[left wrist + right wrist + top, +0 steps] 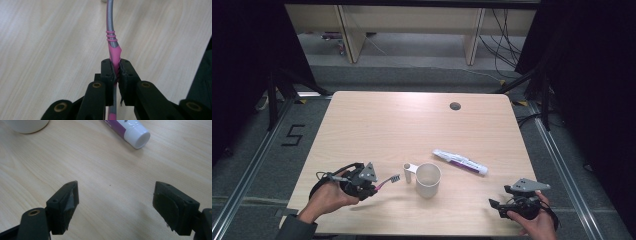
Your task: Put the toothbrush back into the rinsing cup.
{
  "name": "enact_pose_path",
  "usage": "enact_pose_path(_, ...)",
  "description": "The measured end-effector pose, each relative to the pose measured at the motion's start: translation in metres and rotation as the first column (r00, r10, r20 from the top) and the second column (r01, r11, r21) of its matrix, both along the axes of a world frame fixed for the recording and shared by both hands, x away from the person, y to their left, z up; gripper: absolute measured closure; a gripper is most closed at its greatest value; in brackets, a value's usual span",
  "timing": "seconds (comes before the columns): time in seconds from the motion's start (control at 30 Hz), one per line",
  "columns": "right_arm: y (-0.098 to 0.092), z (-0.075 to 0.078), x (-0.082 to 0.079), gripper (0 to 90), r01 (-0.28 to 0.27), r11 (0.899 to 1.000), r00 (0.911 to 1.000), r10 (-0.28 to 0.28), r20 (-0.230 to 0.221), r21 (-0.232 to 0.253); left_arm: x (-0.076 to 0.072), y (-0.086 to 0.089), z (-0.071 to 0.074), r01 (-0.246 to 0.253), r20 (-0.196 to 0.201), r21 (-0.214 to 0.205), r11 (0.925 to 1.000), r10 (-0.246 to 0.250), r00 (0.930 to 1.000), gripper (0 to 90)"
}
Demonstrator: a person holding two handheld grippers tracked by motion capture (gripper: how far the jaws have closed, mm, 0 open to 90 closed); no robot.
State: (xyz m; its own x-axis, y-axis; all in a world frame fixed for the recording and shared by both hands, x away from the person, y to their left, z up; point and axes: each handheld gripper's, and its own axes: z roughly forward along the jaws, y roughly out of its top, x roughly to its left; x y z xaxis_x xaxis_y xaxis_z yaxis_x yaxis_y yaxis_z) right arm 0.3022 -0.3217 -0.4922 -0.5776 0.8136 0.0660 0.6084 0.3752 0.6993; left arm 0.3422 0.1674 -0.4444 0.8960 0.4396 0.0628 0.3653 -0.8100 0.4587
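hands come in from the near edge of the table [362,115], one at each near corner. right gripper [502,203] sits near the near right corner, low over the wood, and its jaws stand wide apart with nothing between them; in the right gripper view the two black pads [66,201] frame bare tabletop, with the capped end of the toothpaste tube [130,131] and the foot of the cup [26,125] farther off beyond them.

left gripper [374,189] is at the near left, held in the person's left hand [329,197] above the table, pointing right toward the cup. its jaws are pinched tight on a toothbrush [387,182], gripping the pink part of the handle; in the left gripper view the pads press on the pink section of the toothbrush [114,53], and the grey neck with its pink rings runs on away from the jaws. in the high view the brush head sticks out to the right of the gripper, clear of the wood, just left of the cup and apart from it.

white cup [428,180] stands upright a little farther in, near the middle of the table, with its handle on its far left side. toothpaste tube [460,162], white with a purple band, lies flat to the right of the cup and slightly farther, apart from it, cap toward the near right.

round cable hole [455,106] sits in the far part of the tabletop.
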Motion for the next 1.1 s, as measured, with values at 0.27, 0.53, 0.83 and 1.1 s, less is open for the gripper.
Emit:
enact_pose_path(0.27, -0.001, 0.0, 0.002, 21.8, -0.016, 1.0, 0.9998, 0.016, 0.011, -0.005, -0.002, 0.005, 0.005, -0.042, 0.077, -0.127, 0.991, 0.052, 0.9956, 82.3)
enact_pose_path(0.53, -0.002, 0.001, 0.001, 21.8, -0.009, 1.0, 0.9999, 0.009, 0.007, -0.008, 0.0, 0.006, 0.005, -0.075, 0.132, -0.214, 0.974, 0.105, 0.9856, 82.3)
enact_pose_path(0.83, -0.001, 0.0, 0.001, 21.8, -0.012, 1.0, 0.9999, 0.012, 0.005, 0.001, 0.005, 0.007, 0.001, -0.121, 0.182, -0.277, 0.9532, 0.176, 0.9674, 82.3)
enact_pose_path(1.1, -0.002, 0.0, 0.002, 21.9, -0.015, 1.0, 0.9999, 0.015, 0.007, -0.009, 0.007, 0.011, 0.004, -0.177, 0.194, -0.39, 0.9036, 0.269, 0.9434, 82.3)
